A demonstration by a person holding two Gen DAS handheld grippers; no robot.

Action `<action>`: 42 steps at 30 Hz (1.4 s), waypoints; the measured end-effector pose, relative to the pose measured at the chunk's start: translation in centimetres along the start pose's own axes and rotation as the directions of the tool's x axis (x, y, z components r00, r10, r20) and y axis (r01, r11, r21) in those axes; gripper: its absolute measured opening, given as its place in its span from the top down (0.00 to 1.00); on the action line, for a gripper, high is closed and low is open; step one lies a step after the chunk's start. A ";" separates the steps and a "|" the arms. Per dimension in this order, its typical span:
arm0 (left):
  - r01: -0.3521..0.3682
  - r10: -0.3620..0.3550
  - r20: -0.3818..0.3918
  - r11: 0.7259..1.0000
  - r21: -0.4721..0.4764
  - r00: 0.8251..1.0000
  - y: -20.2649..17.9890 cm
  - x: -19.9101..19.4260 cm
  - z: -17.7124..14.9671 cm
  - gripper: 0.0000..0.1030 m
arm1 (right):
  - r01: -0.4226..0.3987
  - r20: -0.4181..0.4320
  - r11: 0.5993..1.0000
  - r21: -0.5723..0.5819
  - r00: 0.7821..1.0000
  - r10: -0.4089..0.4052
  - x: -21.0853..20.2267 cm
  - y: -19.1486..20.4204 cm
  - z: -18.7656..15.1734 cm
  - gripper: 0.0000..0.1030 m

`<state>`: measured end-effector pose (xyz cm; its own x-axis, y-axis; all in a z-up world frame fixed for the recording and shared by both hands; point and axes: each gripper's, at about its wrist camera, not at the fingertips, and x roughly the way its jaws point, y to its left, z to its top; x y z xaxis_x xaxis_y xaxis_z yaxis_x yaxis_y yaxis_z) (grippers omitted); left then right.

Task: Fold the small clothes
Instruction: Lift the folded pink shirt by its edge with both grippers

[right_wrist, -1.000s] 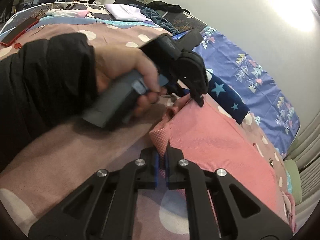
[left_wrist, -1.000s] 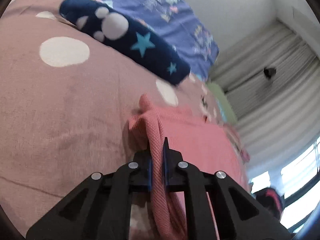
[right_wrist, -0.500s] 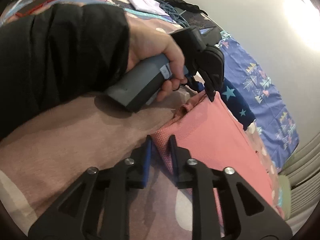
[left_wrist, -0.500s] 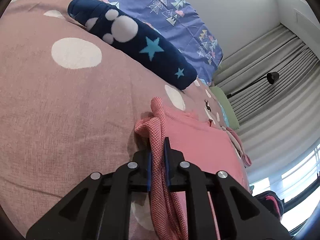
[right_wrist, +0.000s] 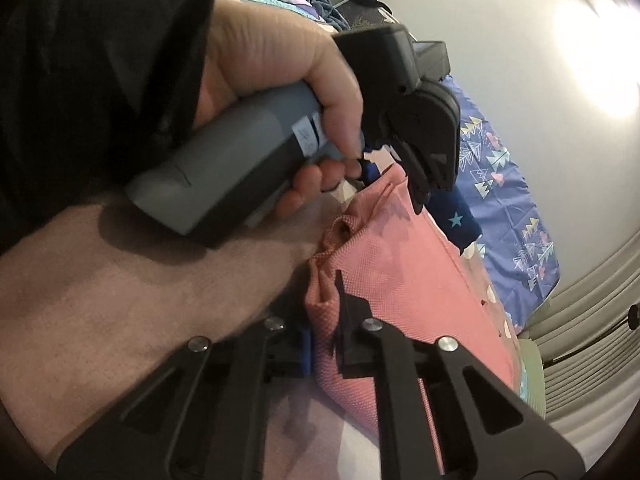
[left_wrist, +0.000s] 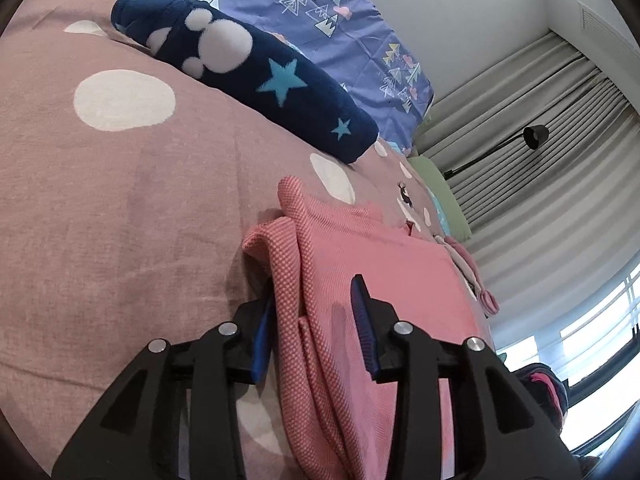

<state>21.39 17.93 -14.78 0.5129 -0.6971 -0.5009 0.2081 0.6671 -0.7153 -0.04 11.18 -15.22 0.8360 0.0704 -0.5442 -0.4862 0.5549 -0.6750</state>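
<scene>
Garment (left_wrist: 384, 264): a pink knit piece on the bedspread, lower centre to right of the left wrist view; lies mostly flat, with its near edge gathered into a raised ridge.
Garment in right wrist view (right_wrist: 404, 264): same pink cloth, centre of the frame, its bunched corner at the lower centre.
Left gripper (left_wrist: 316, 320): bottom centre of its own view; jaws are opening, the pink ridge stands between them, leaning on the left blue pad while the right pad is clear of the cloth, so the grip is released.
Left gripper in right wrist view (right_wrist: 394, 184): upper centre, tips down at the far edge of the garment.
Right gripper (right_wrist: 324, 320): bottom centre of its view; jaws are closing and already clenched on the bunched pink corner, cloth pinched between the pads.
Hand (right_wrist: 280, 76): upper centre of the right wrist view, wrapped round the left gripper's grey handle; black sleeve (right_wrist: 100, 60) fills the upper left.
Bedspread (left_wrist: 100, 200): dusty pink with white dots, under everything.
Navy cloth (left_wrist: 256, 80): rolled, with stars and white blobs, upper centre, beyond the garment and apart from it.
Blue sheet (left_wrist: 340, 28): tree print, top of frame behind the navy cloth.
Curtains (left_wrist: 560, 168): grey, right side, with a black lamp (left_wrist: 534, 136) before them.
</scene>
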 end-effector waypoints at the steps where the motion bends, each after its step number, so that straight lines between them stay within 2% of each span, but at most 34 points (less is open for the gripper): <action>1: 0.002 -0.002 0.003 1.000 -0.003 1.000 0.0 0.1 0.1 0.64 | -0.010 0.000 1.000 0.010 1.000 0.010 0.0 -0.3 0.0 0.93; 6: -0.015 0.015 0.002 1.000 0.008 1.000 -0.1 0.4 0.1 0.67 | -0.030 0.013 0.998 0.047 0.999 0.030 -0.2 -1.1 0.0 0.94; 7: -0.029 0.029 0.000 1.000 0.008 1.000 -0.1 0.5 0.2 0.79 | -0.033 0.017 0.998 0.054 0.999 0.032 -0.3 -1.3 0.0 0.94; 9: -0.042 0.042 -0.007 0.999 -0.017 0.999 0.4 0.7 0.4 0.90 | -0.045 0.034 0.995 0.086 0.999 0.042 -0.9 -1.8 0.0 0.94; 10: -0.029 0.029 -0.002 0.999 -0.030 1.000 0.5 0.7 0.6 0.91 | -0.052 0.041 0.994 0.100 0.998 0.048 -1.0 -2.2 0.0 0.94; 12: -0.044 0.044 0.010 0.999 0.002 0.999 -0.3 0.6 0.8 0.91 | -0.074 0.063 0.984 0.162 0.996 0.064 -1.8 -3.7 -0.1 0.94; 14: -0.080 0.079 0.019 0.995 0.066 0.997 -2.2 0.6 1.1 0.91 | -0.090 0.080 0.972 0.216 0.994 0.074 -2.5 -5.3 -0.3 0.94; 19: -0.090 0.087 0.033 0.989 0.114 0.996 -6.8 0.4 2.3 0.91 | -0.100 0.138 0.932 0.348 0.989 0.055 -4.9 -9.6 -2.0 0.94; 23: -0.095 0.092 0.033 0.986 0.137 0.995 -10.3 1.3 2.7 0.91 | -0.114 0.159 0.870 0.480 0.986 0.041 -6.0 -13.8 -4.6 0.94; 29: -0.141 0.141 0.012 0.976 0.164 0.990 -14.6 4.6 2.3 0.91 | -0.196 0.176 0.720 0.666 0.979 0.103 -5.8 -19.5 -10.5 0.95; 32: -0.161 0.163 0.002 0.970 0.185 0.987 -16.7 6.6 2.0 0.92 | -0.232 0.196 0.666 0.709 0.972 0.130 -5.8 -21.1 -12.8 0.95; 38: -0.204 0.214 -0.023 0.952 0.227 0.977 -20.8 10.7 1.6 0.92 | -0.248 0.222 0.595 0.764 0.968 0.119 -6.0 -24.5 -16.9 0.95; 42: -0.224 0.245 -0.041 0.934 0.279 0.969 -23.7 13.5 1.2 0.92 | -0.249 0.228 0.509 0.824 0.968 0.105 -6.1 -27.1 -20.7 0.95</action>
<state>24.33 -6.96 -4.02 0.5133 -0.5228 -0.6806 0.3114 0.8524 -0.4200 2.77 -21.40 -3.95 0.8162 0.3154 -0.4840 -0.2461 0.9478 0.2026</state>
